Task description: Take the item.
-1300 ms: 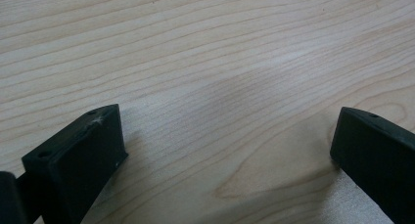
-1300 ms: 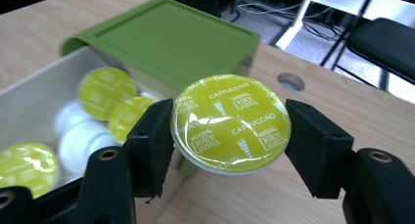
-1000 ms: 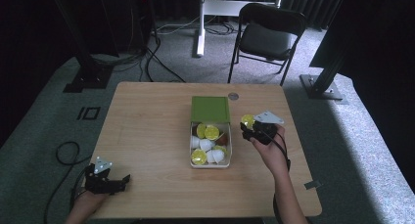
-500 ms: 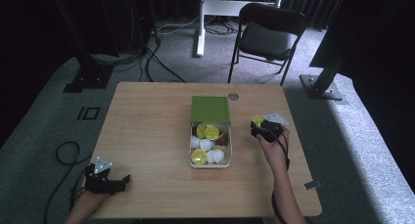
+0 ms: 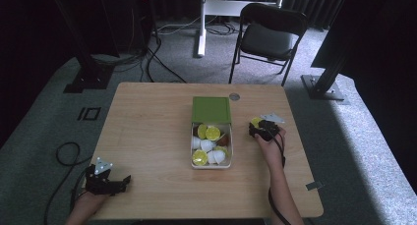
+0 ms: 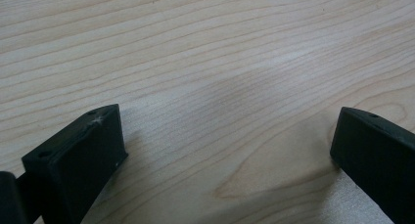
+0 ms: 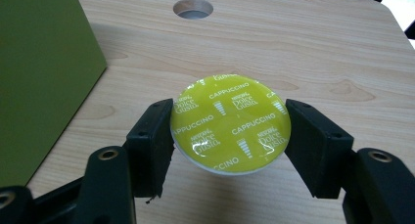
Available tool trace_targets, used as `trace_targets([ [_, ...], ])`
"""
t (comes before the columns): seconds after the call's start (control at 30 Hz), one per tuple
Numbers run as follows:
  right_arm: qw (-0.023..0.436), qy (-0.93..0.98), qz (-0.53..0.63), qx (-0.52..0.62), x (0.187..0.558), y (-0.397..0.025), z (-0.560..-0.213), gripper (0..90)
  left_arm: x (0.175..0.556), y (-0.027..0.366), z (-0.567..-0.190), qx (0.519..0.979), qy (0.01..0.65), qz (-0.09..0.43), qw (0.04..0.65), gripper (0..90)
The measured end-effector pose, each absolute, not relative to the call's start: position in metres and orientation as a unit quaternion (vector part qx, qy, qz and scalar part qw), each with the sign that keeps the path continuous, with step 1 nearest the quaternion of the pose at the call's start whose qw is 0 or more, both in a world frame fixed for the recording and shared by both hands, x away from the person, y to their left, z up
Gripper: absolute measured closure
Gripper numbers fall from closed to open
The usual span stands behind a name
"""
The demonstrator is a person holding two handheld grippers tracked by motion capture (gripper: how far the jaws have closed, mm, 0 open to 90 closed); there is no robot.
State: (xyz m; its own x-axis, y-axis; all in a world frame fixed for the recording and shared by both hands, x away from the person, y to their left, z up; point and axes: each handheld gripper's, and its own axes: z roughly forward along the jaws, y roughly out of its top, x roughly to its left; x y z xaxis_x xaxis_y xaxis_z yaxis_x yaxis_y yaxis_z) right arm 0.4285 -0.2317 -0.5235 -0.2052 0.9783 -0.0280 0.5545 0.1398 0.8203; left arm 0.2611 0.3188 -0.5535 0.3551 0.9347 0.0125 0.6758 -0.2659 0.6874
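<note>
Right gripper (image 7: 230, 136) is clamped on a lime-foil cappuccino capsule (image 7: 229, 122), jaws on the rim at 9 and 3 o'clock, held just off the table (image 5: 147, 126) at roughly 3 o'clock from the open box of capsules (image 5: 211, 145). Likely light, stiff plastic cup with a slick rim and a thin foil lid that dents easily, so hold the rim or sidewall, not the foil. Left gripper (image 6: 225, 150) rests spread and empty at the table's 7 o'clock corner.

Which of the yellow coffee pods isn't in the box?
The yellow pod clamped in the right gripper, over the table right of the box. The other yellow pods lie inside the box among white ones.
</note>
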Motion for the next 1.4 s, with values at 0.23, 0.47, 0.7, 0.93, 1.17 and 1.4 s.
trace_targets([
  [0.23,0.29,0.699,0.342,0.557,0.437,-0.227,-0.532,38.0,0.261,0.319,-0.553,0.766,0.526,0.215,0.301,0.4],
  [0.47,0.281,0.702,0.33,0.564,0.44,-0.228,-0.54,37.9,0.261,0.319,-0.554,0.766,0.526,0.215,0.301,0.5],
  [0.7,0.277,0.704,0.327,0.566,0.442,-0.23,-0.541,37.8,0.261,0.319,-0.554,0.766,0.526,0.215,0.301,0.5],
  [0.93,0.266,0.711,0.335,0.559,0.443,-0.23,-0.538,29.9,0.261,0.319,-0.553,0.766,0.526,0.215,0.301,0.5],
  [1.17,0.262,0.723,0.343,0.54,0.441,-0.229,-0.527,19.6,0.261,0.319,-0.553,0.766,0.526,0.215,0.301,0.5],
  [1.4,0.264,0.724,0.355,0.529,0.433,-0.231,-0.517,13.8,0.261,0.319,-0.554,0.766,0.526,0.215,0.301,0.5],
])
